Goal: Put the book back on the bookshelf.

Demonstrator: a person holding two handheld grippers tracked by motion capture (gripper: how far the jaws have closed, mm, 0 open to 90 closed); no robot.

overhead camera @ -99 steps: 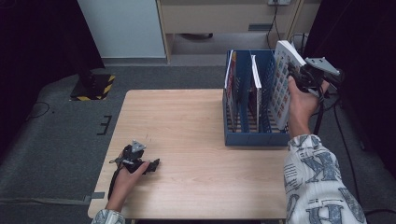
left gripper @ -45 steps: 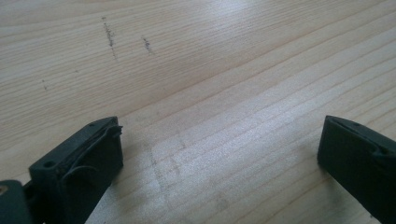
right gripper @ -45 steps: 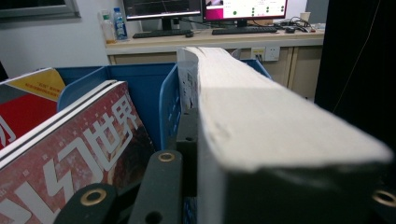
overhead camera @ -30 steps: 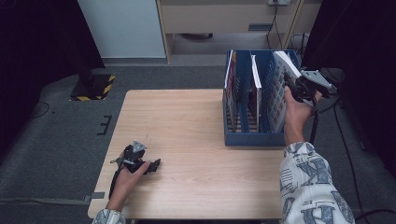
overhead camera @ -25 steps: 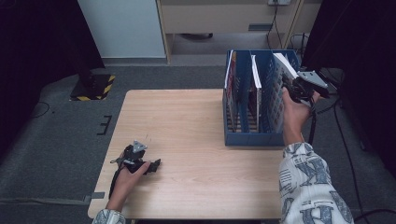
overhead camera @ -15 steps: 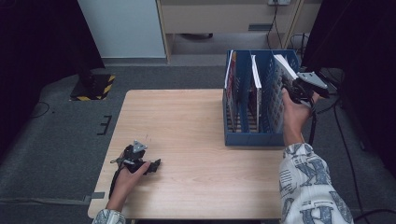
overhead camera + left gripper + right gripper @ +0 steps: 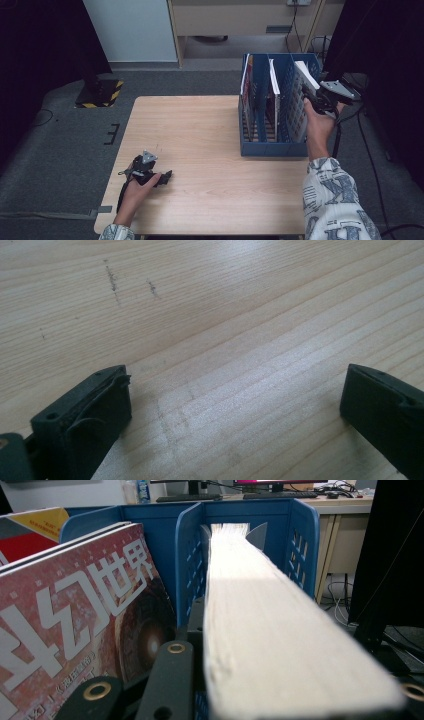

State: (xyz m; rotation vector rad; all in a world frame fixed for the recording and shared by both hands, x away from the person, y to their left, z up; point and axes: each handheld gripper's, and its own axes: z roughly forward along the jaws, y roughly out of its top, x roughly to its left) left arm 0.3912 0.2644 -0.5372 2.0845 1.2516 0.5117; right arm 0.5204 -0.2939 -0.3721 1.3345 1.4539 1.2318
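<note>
While resting low at the near-left corner of the table (image 7: pixel 200 125), left gripper (image 7: pixel 161 179) spread wide over bare wood, unmoved. Farther right, right gripper (image 7: pixel 311 96) pinching a thick book (image 7: pixel 302 75), now tipped deeper into the blue file rack (image 7: pixel 272 147), beside a red magazine (image 7: pixel 75 610).

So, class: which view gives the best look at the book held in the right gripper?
The right gripper view: the book runs edge-on, its page block close up. The high view shows it small, tilted in the blue rack. The left gripper view faces the table.
</note>
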